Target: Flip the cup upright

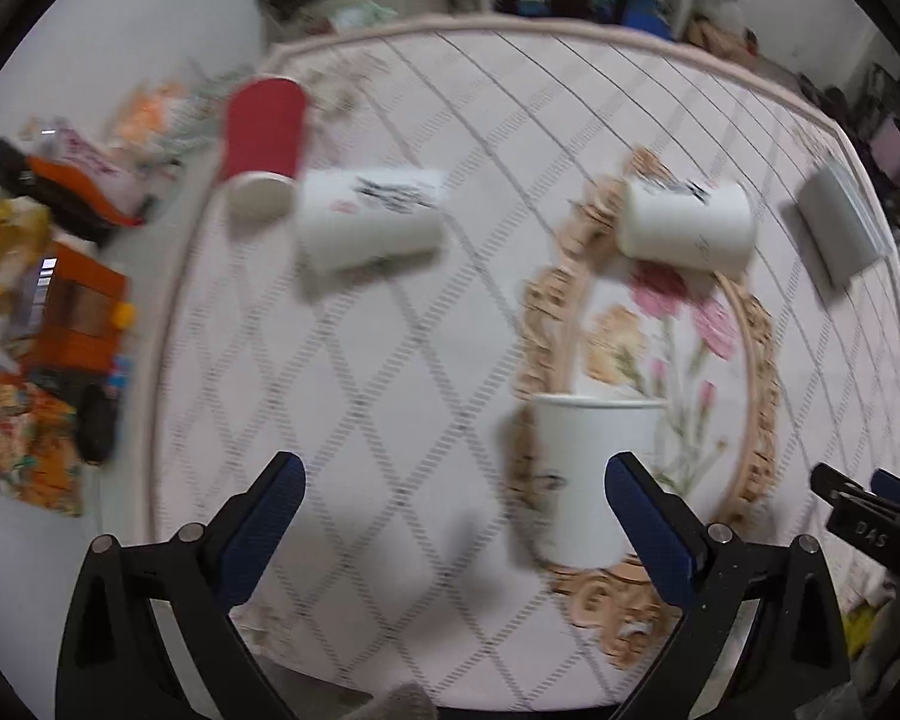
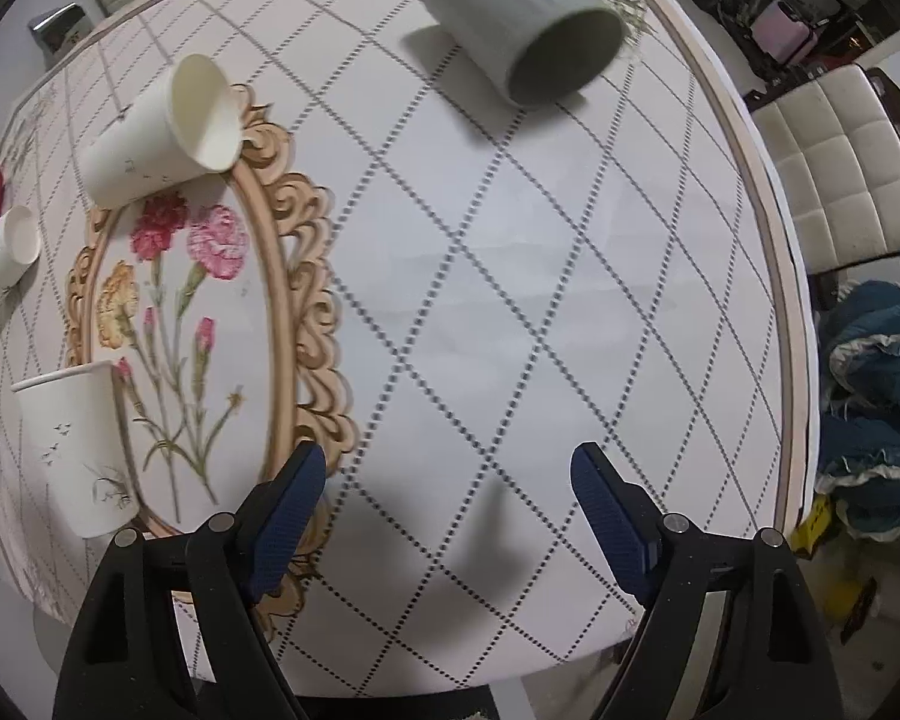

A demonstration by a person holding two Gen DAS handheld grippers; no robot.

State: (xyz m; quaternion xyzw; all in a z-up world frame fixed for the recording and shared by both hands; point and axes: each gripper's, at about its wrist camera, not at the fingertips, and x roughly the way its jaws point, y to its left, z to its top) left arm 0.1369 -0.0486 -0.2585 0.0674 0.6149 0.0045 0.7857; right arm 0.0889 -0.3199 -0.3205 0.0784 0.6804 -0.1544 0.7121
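Blue-padded fingers of our left gripper [image 1: 453,489] stand wide apart and hold nothing; one white paper cup [image 1: 594,474] already stands upright just behind the right finger, on the flowered tablecloth [image 1: 390,360]. Our right gripper [image 2: 447,486] is also fully spread and empty, above bare cloth. Four cups are not yet upright: a red cup [image 1: 264,138] and a white cup [image 1: 369,216] lie close together at the far left, another white cup [image 1: 687,222] lies on the floral frame, and a grey ribbed cup [image 2: 522,24] lies on its side near the far edge. We judge several risks. Paper cups are light and round, so a push from one finger can roll them away, and the grey one could roll off the table. A hard squeeze may crush the paper wall. Reaching forward with the left gripper, we could also knock down the standing cup.
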